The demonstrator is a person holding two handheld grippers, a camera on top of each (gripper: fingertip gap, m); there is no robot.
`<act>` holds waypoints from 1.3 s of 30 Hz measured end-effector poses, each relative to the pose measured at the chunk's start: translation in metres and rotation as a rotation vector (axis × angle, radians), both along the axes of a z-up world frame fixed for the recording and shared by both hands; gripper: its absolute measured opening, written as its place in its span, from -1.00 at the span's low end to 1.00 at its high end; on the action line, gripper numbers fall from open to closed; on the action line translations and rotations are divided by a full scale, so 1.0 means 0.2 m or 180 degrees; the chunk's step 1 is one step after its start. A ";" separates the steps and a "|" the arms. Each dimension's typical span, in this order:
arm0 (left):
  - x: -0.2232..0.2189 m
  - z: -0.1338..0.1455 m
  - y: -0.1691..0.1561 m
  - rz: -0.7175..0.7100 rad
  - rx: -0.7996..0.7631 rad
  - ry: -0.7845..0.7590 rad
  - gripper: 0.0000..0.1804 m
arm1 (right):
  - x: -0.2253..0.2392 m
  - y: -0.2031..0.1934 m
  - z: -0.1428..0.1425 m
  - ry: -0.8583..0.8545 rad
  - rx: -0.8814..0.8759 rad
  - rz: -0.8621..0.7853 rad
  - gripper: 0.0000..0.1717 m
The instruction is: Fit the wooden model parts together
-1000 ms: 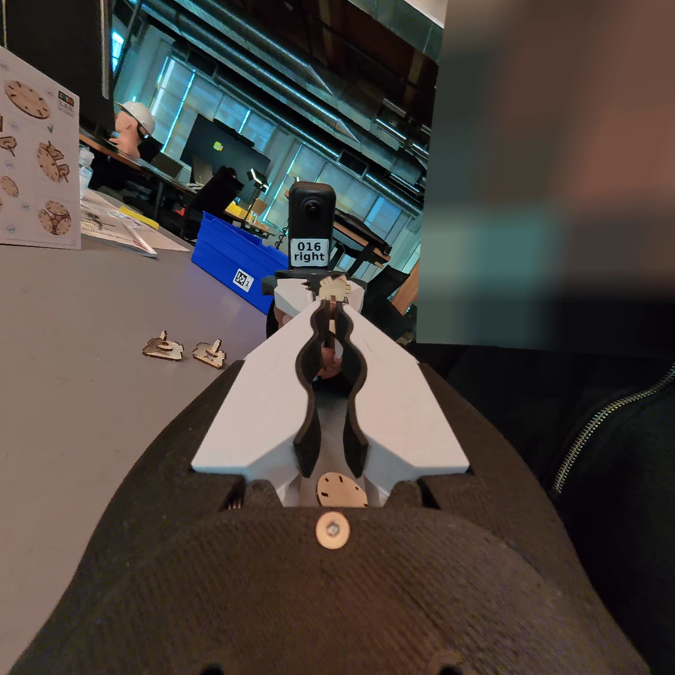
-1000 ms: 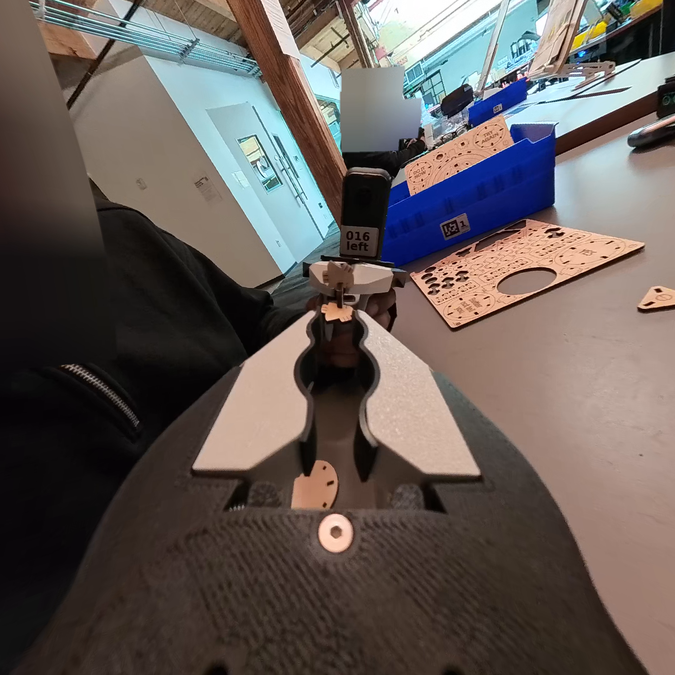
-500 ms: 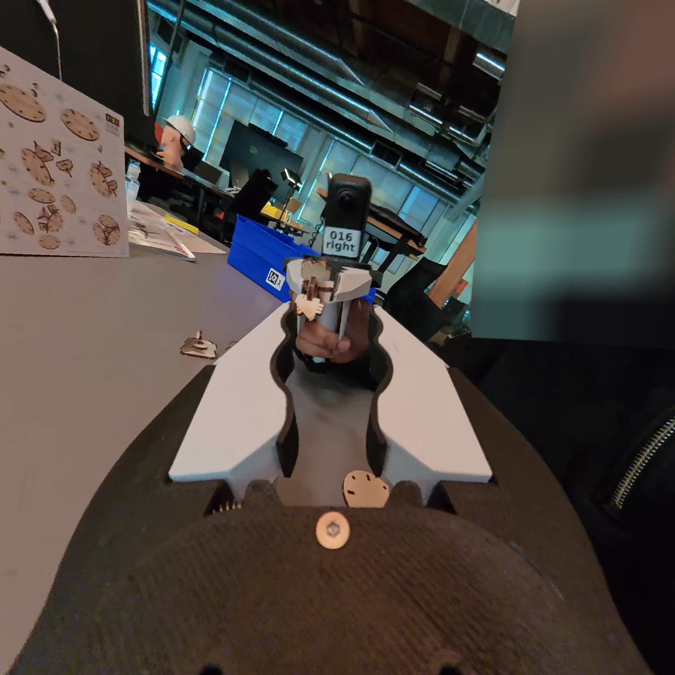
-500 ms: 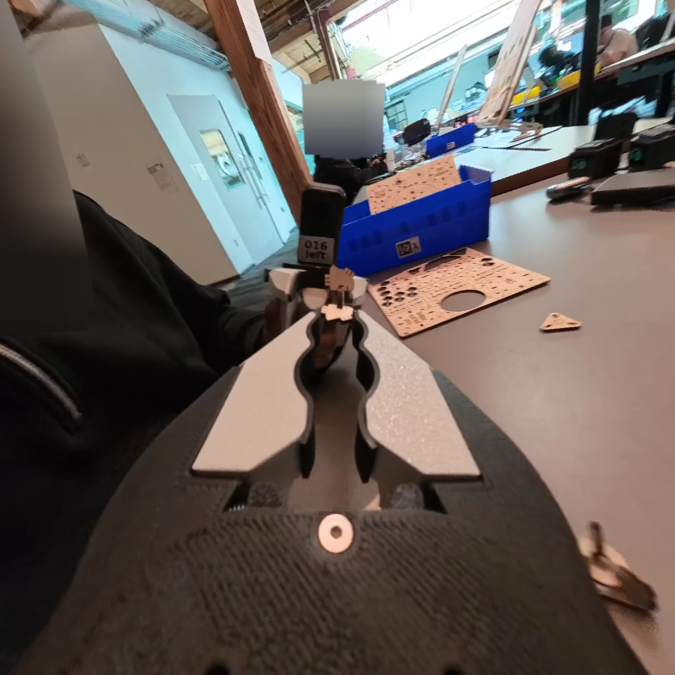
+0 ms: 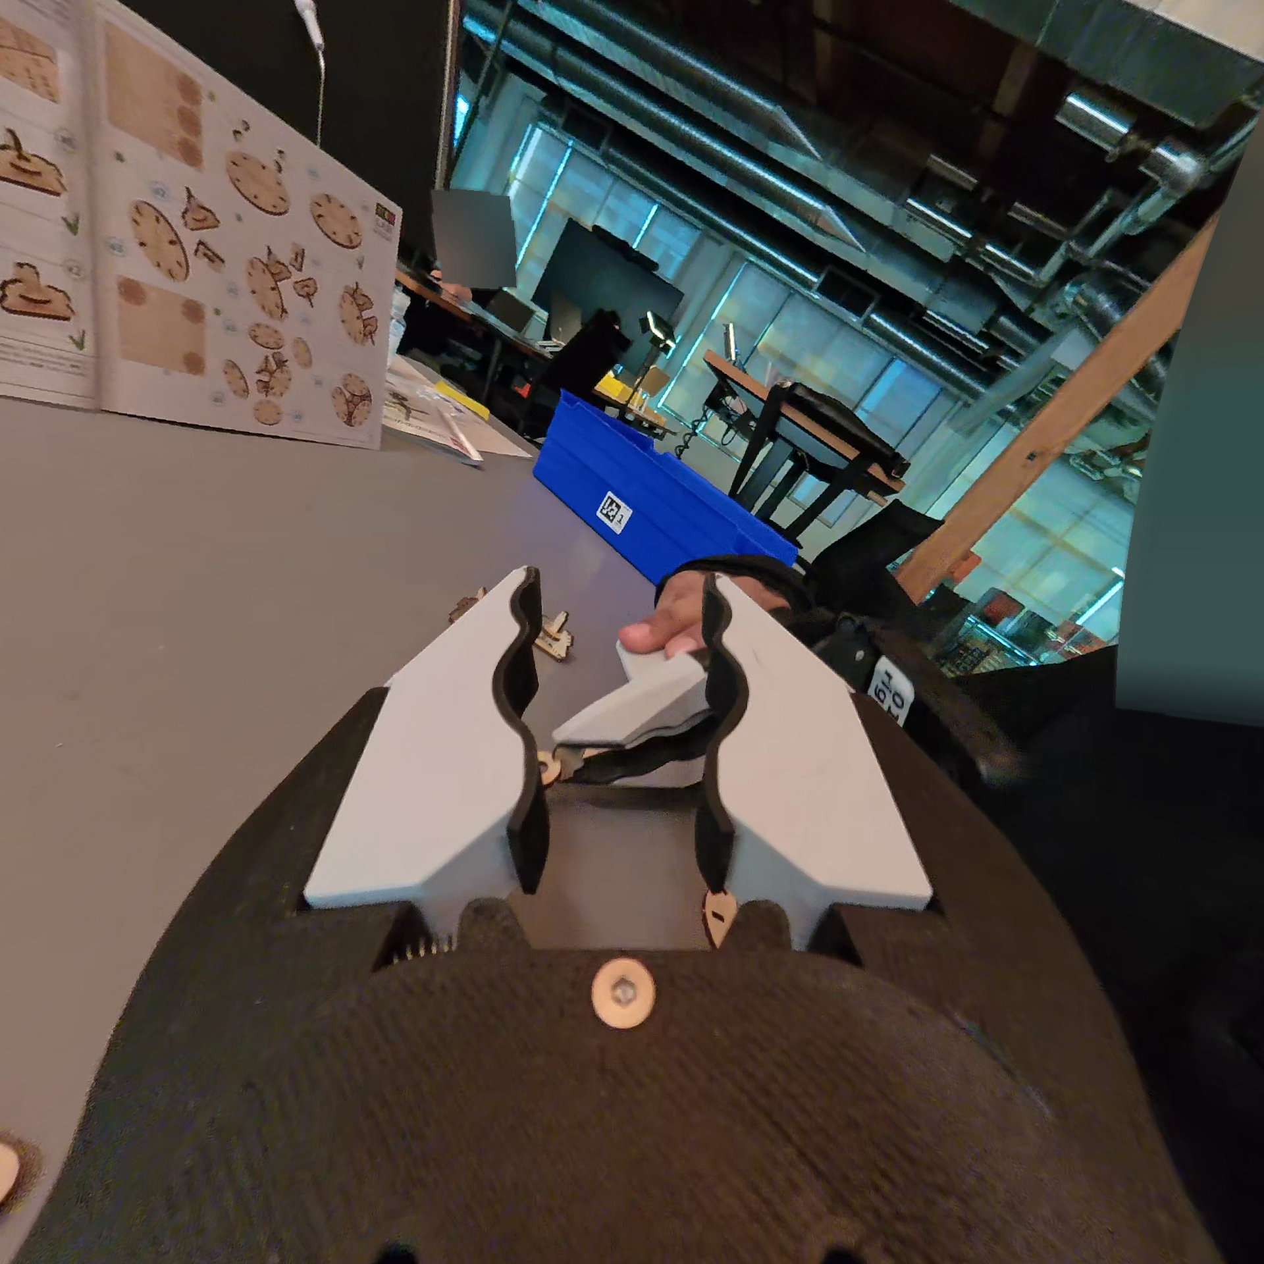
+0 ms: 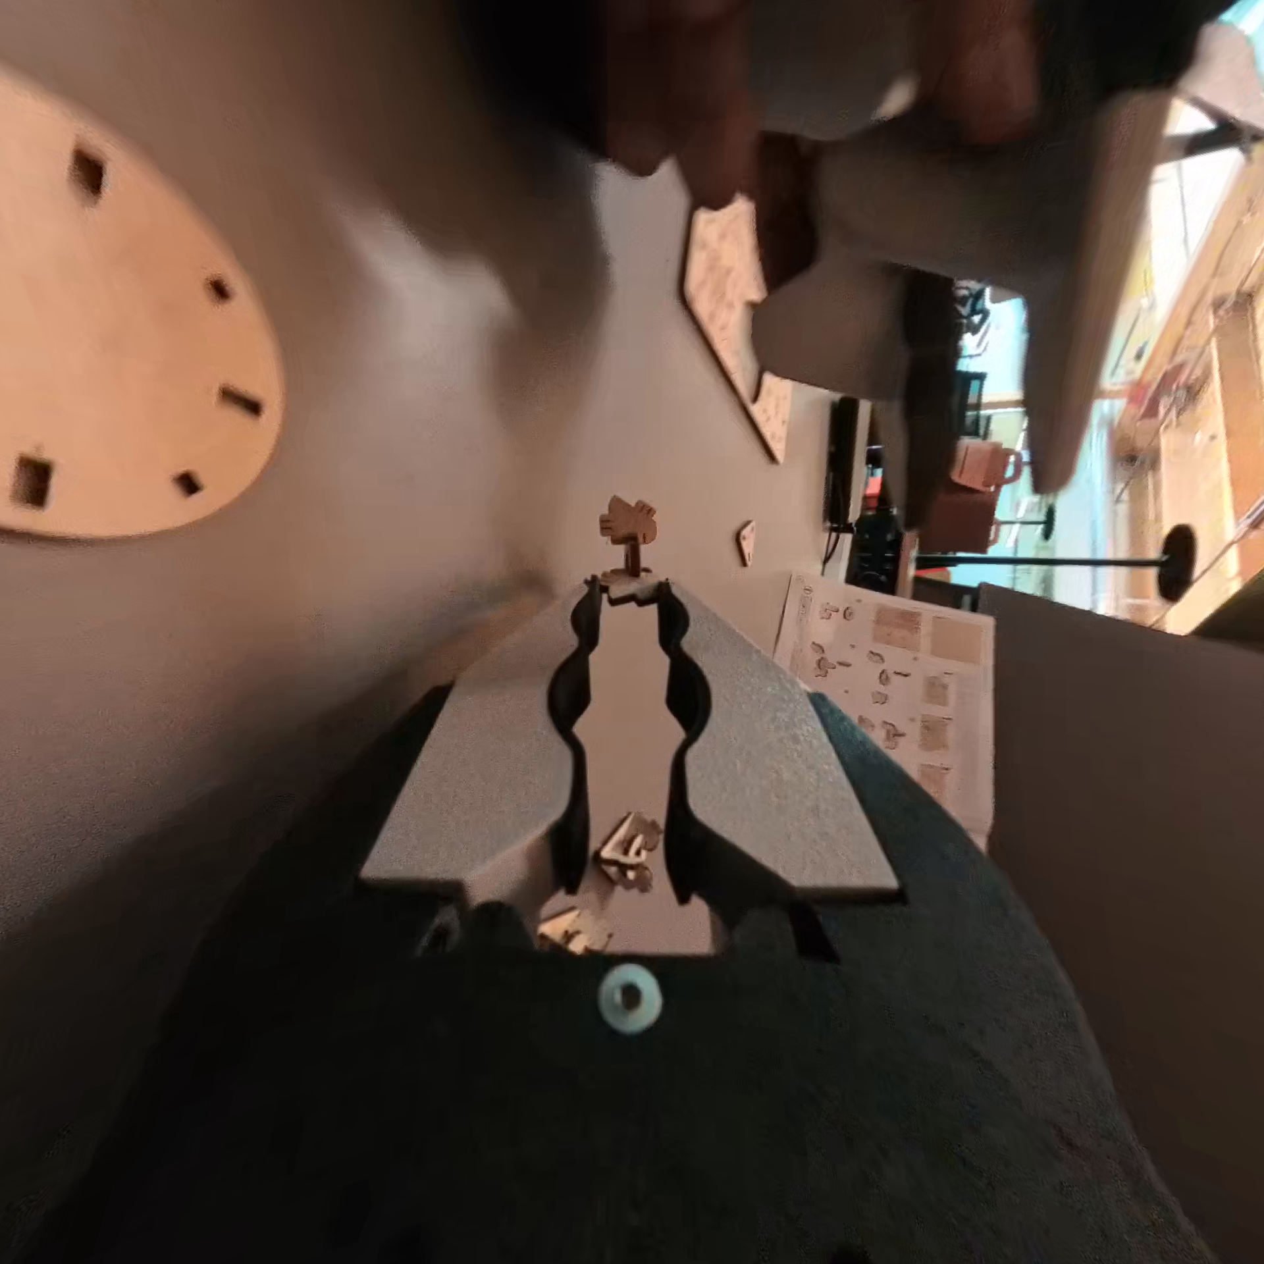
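Observation:
My left gripper (image 5: 619, 581) is open and empty above the grey table (image 5: 205, 615). Between its fingers I see my right gripper (image 5: 568, 749) turned on its side, with a bit of wood (image 5: 547, 766) at its tip and a hand (image 5: 674, 615) behind it. In the right wrist view my right gripper (image 6: 628, 585) is shut on a small wooden assembly (image 6: 626, 540): two lobed plates joined by a peg. The pads press on the near plate. The view is rolled on its side. My left gripper (image 6: 855, 308) shows blurred at the top.
A large slotted wooden disc (image 6: 102, 376), a punched wooden sheet (image 6: 725, 287) and a small triangular piece (image 6: 747, 540) lie on the table. Small wooden assemblies (image 5: 554, 636) lie ahead of my left gripper. An instruction booklet (image 5: 205, 273) stands at the back left, with a blue bin (image 5: 650, 499) beyond. The gap from one gripper's tips to the other's is roughly 8 cm.
My left gripper, shut on the wooden assembly a second ago, has opened and let it go. My right gripper kept the assembly, rolled onto its side and came down close to the table.

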State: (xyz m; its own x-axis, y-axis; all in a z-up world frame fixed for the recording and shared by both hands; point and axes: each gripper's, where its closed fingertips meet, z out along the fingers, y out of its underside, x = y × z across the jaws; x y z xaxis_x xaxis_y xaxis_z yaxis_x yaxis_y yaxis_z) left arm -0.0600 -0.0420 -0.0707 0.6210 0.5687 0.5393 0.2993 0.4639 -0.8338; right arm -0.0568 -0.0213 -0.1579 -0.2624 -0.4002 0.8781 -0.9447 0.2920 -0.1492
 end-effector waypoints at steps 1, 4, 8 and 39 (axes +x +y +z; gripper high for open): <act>0.00 -0.01 0.00 -0.0005 -0.0024 -0.0021 -0.48 | 0.00 0.00 -0.03 0.0125 0.0061 0.0021 -0.83; -0.01 -0.05 0.00 0.0004 -0.0191 -0.0130 -0.48 | 0.02 0.01 -0.05 0.0175 0.0133 0.0074 -0.82; -0.01 -0.06 0.01 -0.0033 -0.0189 -0.0163 -0.48 | 0.03 0.02 -0.06 -0.0043 0.0207 0.0086 -0.82; 0.07 -0.40 0.10 -0.0389 -0.2150 -0.0804 -0.49 | 0.04 0.05 0.00 -0.3106 0.0690 -0.0255 -0.39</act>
